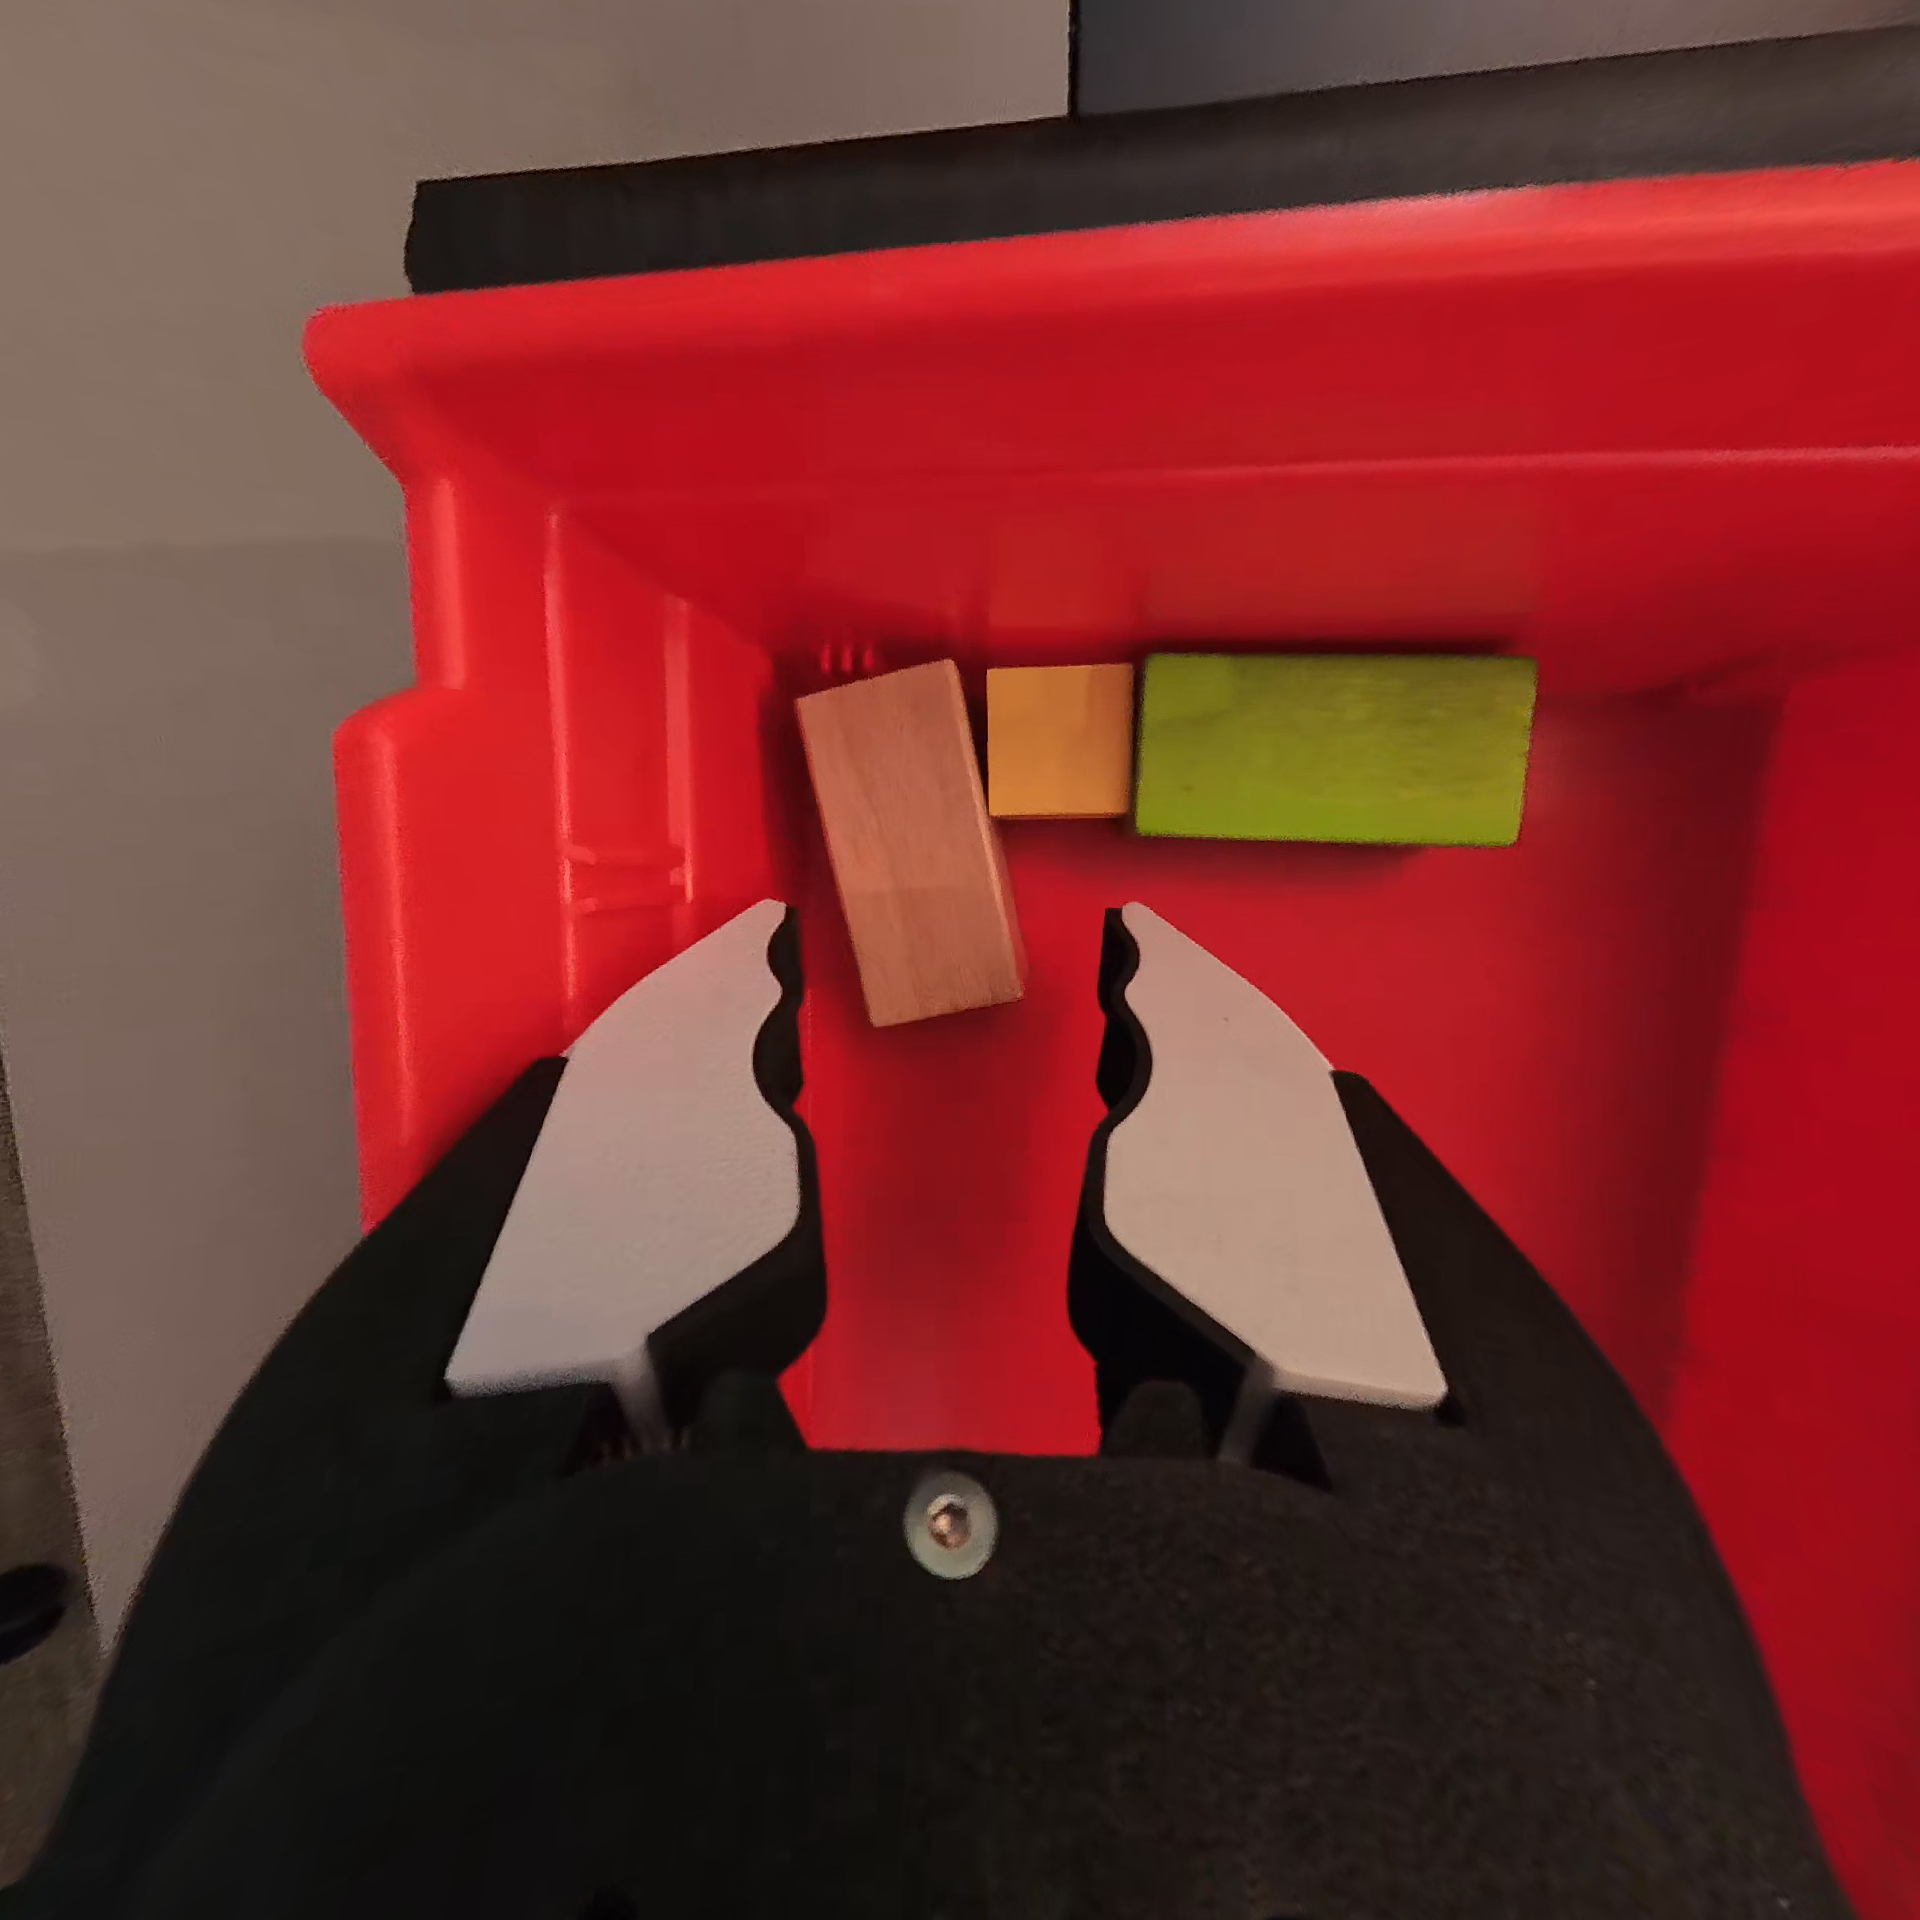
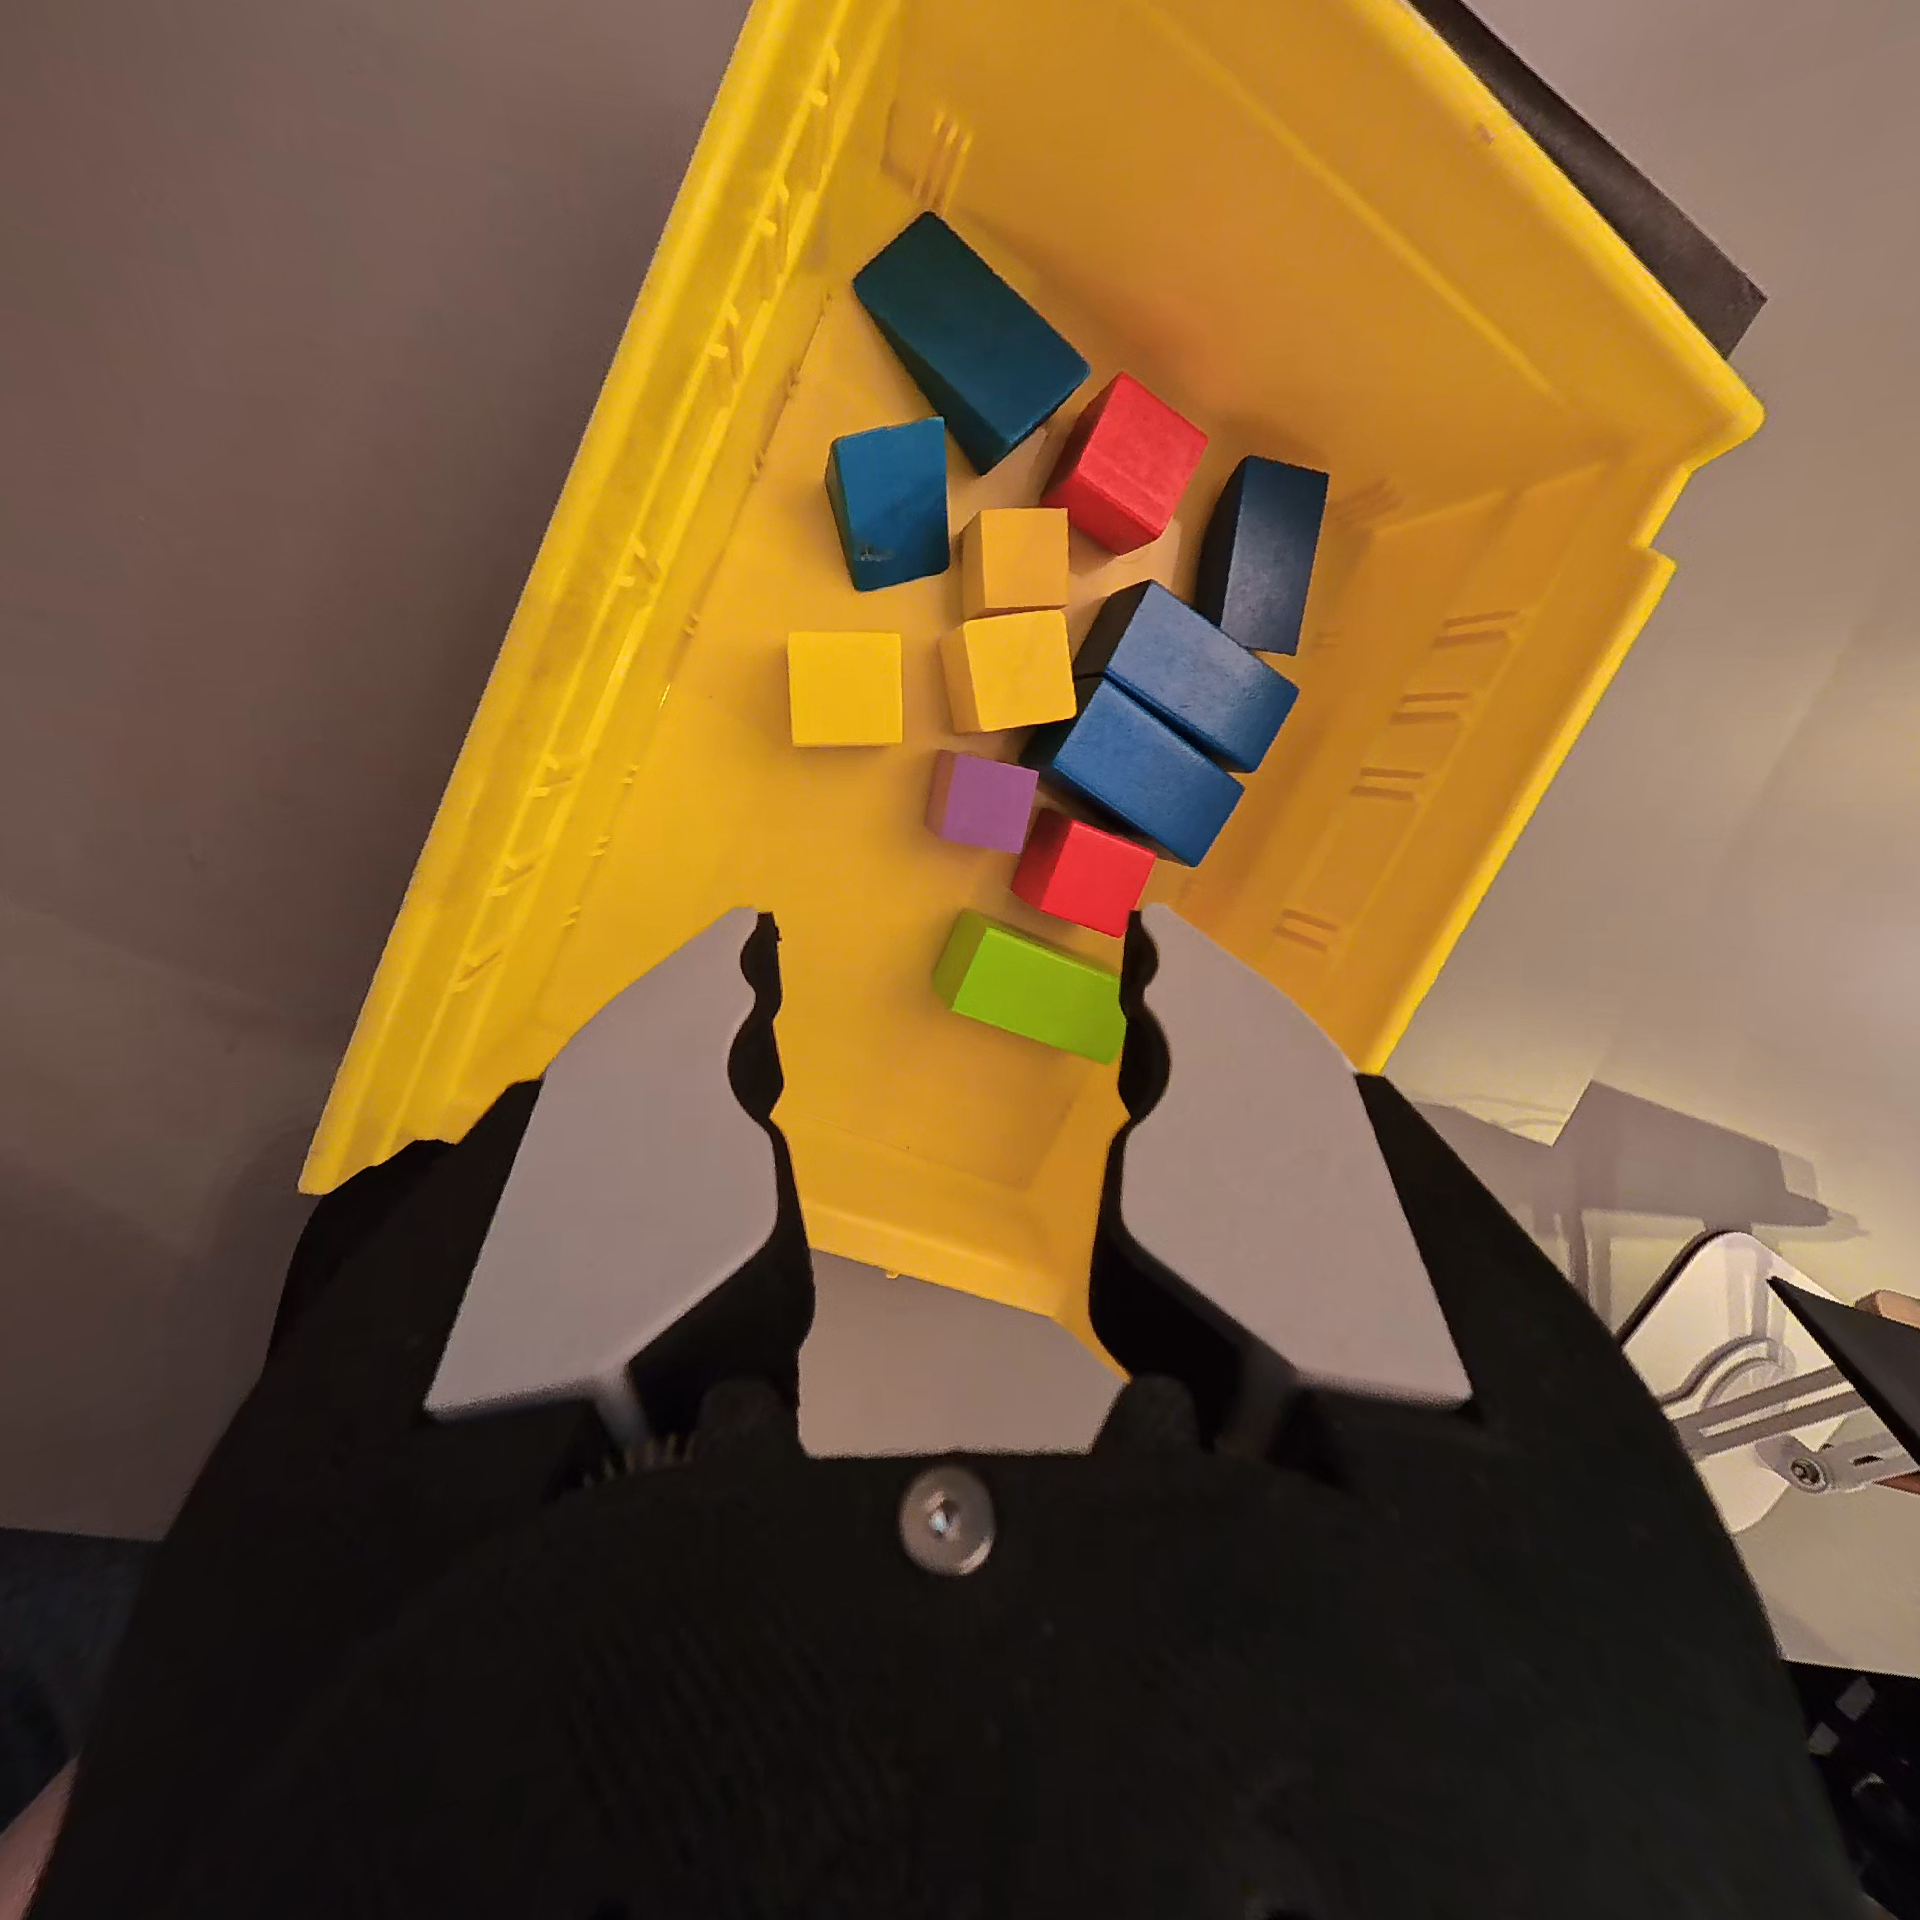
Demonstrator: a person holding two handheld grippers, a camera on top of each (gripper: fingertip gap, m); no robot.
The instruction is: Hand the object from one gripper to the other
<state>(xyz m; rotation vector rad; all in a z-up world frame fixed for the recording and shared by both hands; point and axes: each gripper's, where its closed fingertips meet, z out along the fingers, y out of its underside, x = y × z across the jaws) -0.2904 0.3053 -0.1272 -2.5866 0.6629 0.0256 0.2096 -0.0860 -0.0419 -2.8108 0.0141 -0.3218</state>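
Left wrist view: we hover over a red bin (image 1: 1143,416) holding three blocks.
Our left gripper (image 1: 951,914) gapes empty beside the plain wooden block (image 1: 909,842); our right gripper (image 2: 951,925) gapes empty above the yellow bin (image 2: 1299,312), its finger just beside the green block (image 2: 1023,987).

red bin (image 1: 1247,395) cut off at right edge, green block (image 2: 1023,987) partly behind tool finger

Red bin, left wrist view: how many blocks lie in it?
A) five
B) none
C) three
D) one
C: the red bin holds a plain wooden block, a small orange block and a green block near its back wall.
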